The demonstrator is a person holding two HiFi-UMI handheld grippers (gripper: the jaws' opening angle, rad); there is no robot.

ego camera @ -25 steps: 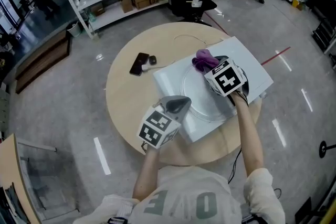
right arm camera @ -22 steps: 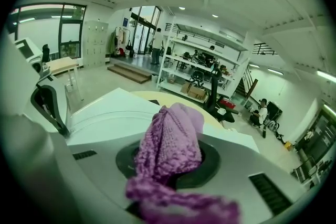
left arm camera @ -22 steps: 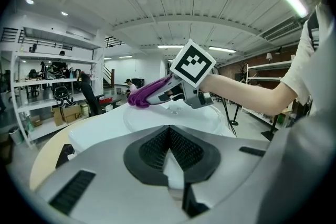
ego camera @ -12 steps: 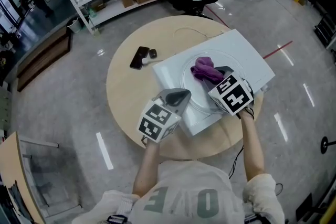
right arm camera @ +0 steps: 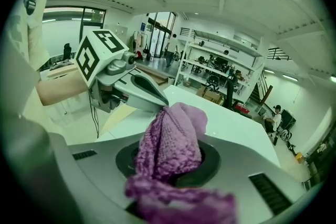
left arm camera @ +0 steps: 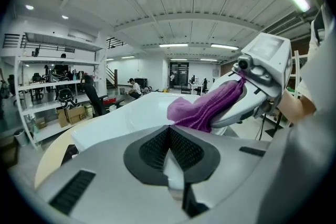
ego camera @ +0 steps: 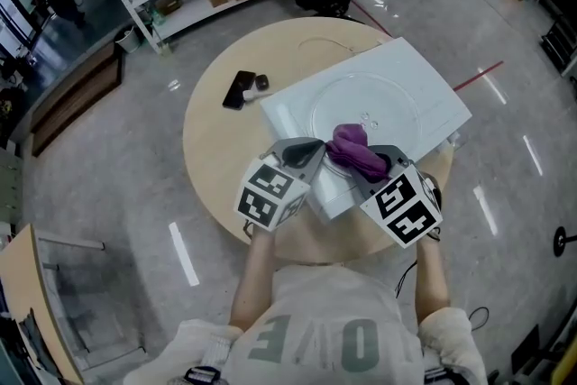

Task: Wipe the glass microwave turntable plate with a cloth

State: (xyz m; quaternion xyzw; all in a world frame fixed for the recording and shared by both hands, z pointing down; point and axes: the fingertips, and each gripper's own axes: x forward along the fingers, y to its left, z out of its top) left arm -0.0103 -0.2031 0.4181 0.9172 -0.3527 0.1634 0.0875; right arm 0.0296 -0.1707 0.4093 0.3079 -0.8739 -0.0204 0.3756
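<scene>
Plate [ego camera: 383, 104] lies flat on a white board [ego camera: 428, 77] on the 2 o'clock side of the round table [ego camera: 221, 149]. A purple cloth [ego camera: 353, 149] sits at the plate's 6 o'clock rim, pinched between the right gripper's [ego camera: 362, 162] fingers. The left gripper [ego camera: 309, 156] points in at the plate's 8 o'clock edge, its fingers [left arm camera: 152, 150] pressed together.

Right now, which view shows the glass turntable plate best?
Head view: the glass turntable plate shows most of its round outline on the white board. Both gripper views show mainly purple cloth and board; the plate can't be made out.
</scene>
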